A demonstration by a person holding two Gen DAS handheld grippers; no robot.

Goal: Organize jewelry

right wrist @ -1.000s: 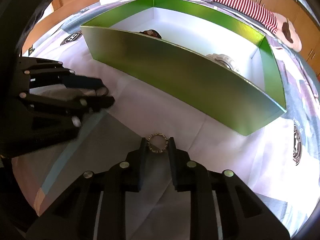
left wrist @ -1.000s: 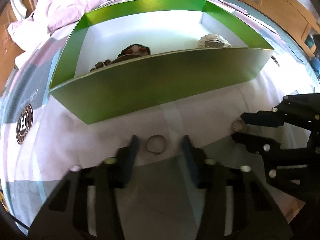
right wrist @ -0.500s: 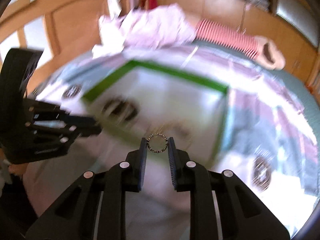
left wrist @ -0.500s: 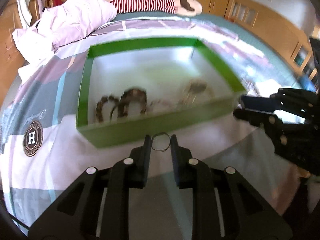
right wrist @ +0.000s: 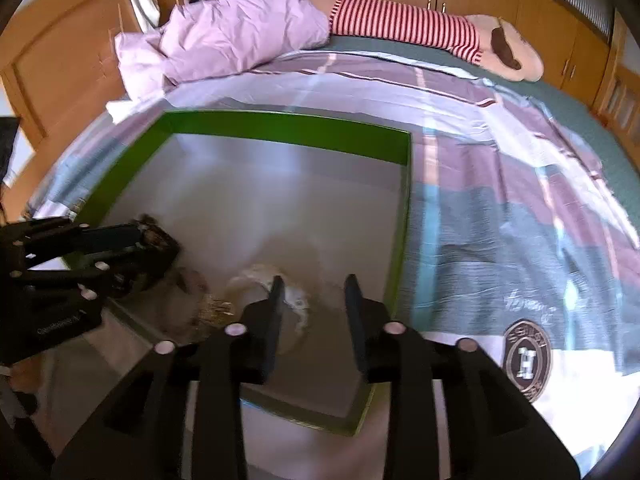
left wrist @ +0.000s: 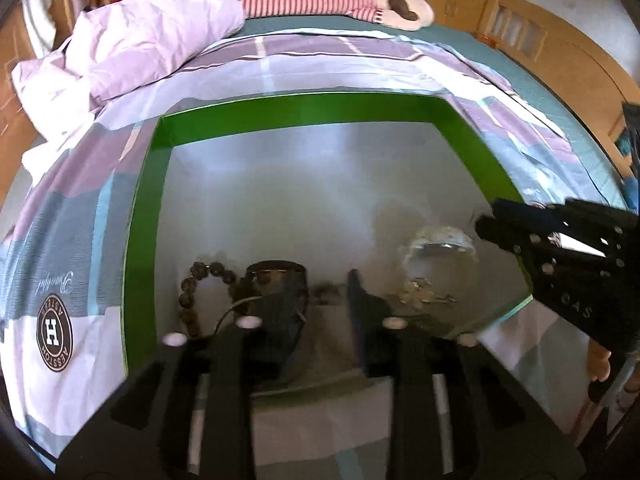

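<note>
Below, both sets of jaws are opening over the green box (left wrist: 140, 216); left gripper (left wrist: 320, 300) and right gripper (right wrist: 314, 300) grip nothing. We risk rings tangling in the bead bracelet (left wrist: 192, 292).

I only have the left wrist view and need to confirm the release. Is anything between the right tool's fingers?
Observer: No. The right tool has its jaws opening over the green box, with nothing between them.
Operator: What is directly below it?
Observer: A pale bracelet on the box floor, close to the right-hand wall. It is blurred.
Operator: What lies beyond that wall?
Observer: Bedsheet, with a round logo badge printed on it.
</note>
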